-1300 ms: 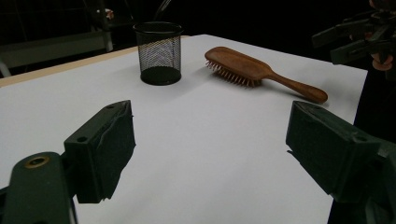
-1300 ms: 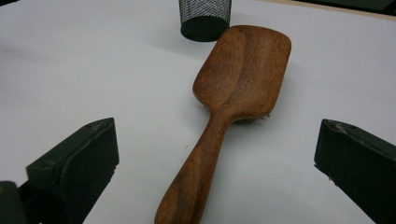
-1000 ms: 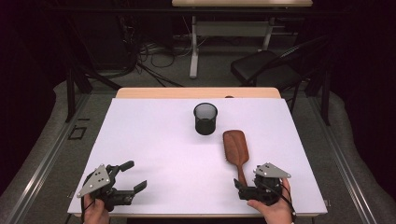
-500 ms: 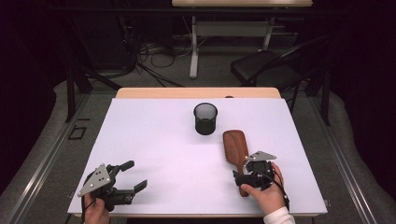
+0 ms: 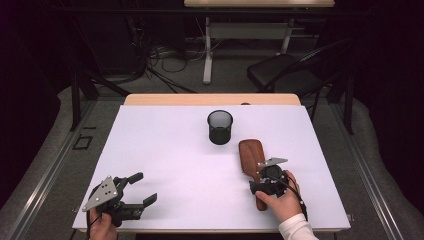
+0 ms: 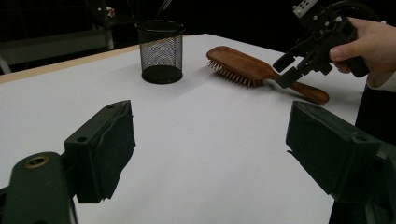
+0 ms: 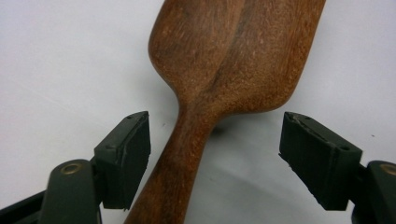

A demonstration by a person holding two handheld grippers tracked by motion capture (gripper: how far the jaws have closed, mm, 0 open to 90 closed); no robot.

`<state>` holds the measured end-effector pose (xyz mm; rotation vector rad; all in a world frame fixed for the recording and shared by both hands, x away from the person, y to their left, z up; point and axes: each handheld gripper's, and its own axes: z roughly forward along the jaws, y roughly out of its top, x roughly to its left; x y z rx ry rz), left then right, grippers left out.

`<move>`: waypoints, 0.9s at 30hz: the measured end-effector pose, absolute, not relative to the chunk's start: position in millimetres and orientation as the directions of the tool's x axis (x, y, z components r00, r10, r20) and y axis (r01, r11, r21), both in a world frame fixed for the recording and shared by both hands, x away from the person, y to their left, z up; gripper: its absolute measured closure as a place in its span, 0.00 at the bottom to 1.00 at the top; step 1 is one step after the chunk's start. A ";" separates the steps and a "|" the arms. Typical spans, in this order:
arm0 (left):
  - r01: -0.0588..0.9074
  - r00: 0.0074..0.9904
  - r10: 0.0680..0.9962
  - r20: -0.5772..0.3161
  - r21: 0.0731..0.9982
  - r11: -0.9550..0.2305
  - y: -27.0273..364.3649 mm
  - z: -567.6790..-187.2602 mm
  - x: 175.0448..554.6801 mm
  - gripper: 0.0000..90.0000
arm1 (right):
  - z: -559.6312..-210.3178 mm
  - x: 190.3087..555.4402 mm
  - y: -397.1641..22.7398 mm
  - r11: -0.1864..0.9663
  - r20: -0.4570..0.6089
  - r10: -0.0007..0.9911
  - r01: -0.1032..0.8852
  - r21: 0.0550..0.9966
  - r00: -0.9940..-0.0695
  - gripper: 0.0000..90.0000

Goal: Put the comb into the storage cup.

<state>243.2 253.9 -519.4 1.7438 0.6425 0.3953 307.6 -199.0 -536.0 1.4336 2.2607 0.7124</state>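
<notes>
On a white table (image 5: 165, 150), a wooden hairbrush (image 5: 248, 156) lies bristles down at near right, just right of a black mesh cup (image 5: 220, 127). The right gripper (image 5: 263, 184) straddles its handle, jaws closing, not yet touching. The left gripper (image 5: 141, 189) rests open, near left.

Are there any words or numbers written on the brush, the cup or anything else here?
None: no readable words, numbers or signs.
The wooden hairbrush is plain wood.
The black mesh cup carries no label.
The white table bears no print.
The grey plate on the left tool has holes, no text.
</notes>
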 end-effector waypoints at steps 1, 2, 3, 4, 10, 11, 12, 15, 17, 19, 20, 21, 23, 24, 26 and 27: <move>0.212 0.791 0.608 -0.064 0.961 -0.175 253.9 -519.3 243.4 0.18 | -536.6 308.9 -199.3 0.366 -0.042 0.905 0.724 0.584 -0.424 0.28; 0.212 0.792 0.607 -0.064 0.961 -0.176 254.0 -519.3 243.6 0.18 | -536.6 308.9 -199.3 0.366 -0.042 0.905 0.724 0.584 -0.424 0.28; 0.212 0.793 0.605 -0.064 0.961 -0.176 254.3 -519.3 243.8 0.18 | -537.5 309.4 -199.6 0.380 -0.052 0.901 0.727 0.572 -0.430 0.28; 0.213 0.792 0.606 -0.065 0.961 -0.175 254.4 -519.2 243.8 0.18 | -537.5 309.7 -200.0 0.388 -0.056 0.899 0.730 0.563 -0.434 0.29; 0.210 0.792 0.607 -0.061 0.962 -0.177 254.9 -518.9 243.9 0.18 | -537.8 312.1 -201.8 0.395 -0.050 0.897 0.744 0.539 -0.439 0.31; 0.210 0.793 0.606 -0.061 0.962 -0.177 254.6 -518.9 244.0 0.18 | -537.2 313.3 -202.4 0.400 -0.044 0.894 0.749 0.527 -0.447 0.33; 0.210 0.793 0.606 -0.061 0.962 -0.177 254.6 -518.9 244.0 0.18 | -537.5 313.7 -202.1 0.402 -0.048 0.893 0.745 0.532 -0.448 0.35; 0.211 0.791 0.609 -0.063 0.962 -0.174 254.5 -519.2 244.0 0.18 | -535.8 314.7 -201.7 0.420 -0.036 0.881 0.743 0.522 -0.472 0.44; 0.210 0.790 0.610 -0.062 0.962 -0.175 255.0 -519.2 244.2 0.18 | -535.7 315.2 -201.2 0.424 -0.043 0.880 0.742 0.520 -0.472 0.44; 0.210 0.790 0.610 -0.062 0.962 -0.174 255.3 -519.1 244.1 0.18 | -535.7 316.5 -200.8 0.423 -0.042 0.881 0.744 0.517 -0.471 0.44; 0.209 0.790 0.610 -0.061 0.962 -0.175 255.3 -519.1 244.1 0.18 | -534.9 317.3 -200.7 0.424 -0.042 0.883 0.758 0.496 -0.467 0.44; 0.209 0.790 0.610 -0.061 0.962 -0.175 255.3 -519.0 244.0 0.18 | -535.5 319.2 -200.4 0.411 -0.026 0.888 0.768 0.491 -0.459 0.44; 0.209 0.791 0.609 -0.059 0.962 -0.178 255.2 -518.8 243.8 0.18 | -533.6 320.8 -200.6 0.408 -0.020 0.893 0.790 0.457 -0.449 0.44; 0.209 0.792 0.607 -0.059 0.961 -0.179 255.2 -518.8 243.9 0.18 | -533.6 320.8 -200.6 0.408 -0.020 0.893 0.790 0.457 -0.449 0.44; 0.210 0.793 0.607 -0.059 0.961 -0.180 255.1 -518.9 243.9 0.18 | -533.2 322.9 -201.0 0.404 -0.019 0.896 0.797 0.448 -0.443 0.45; 0.209 0.789 0.611 -0.057 0.961 -0.180 254.8 -518.9 243.7 0.18 | -532.4 324.0 -201.7 0.407 -0.019 0.896 0.803 0.435 -0.444 0.46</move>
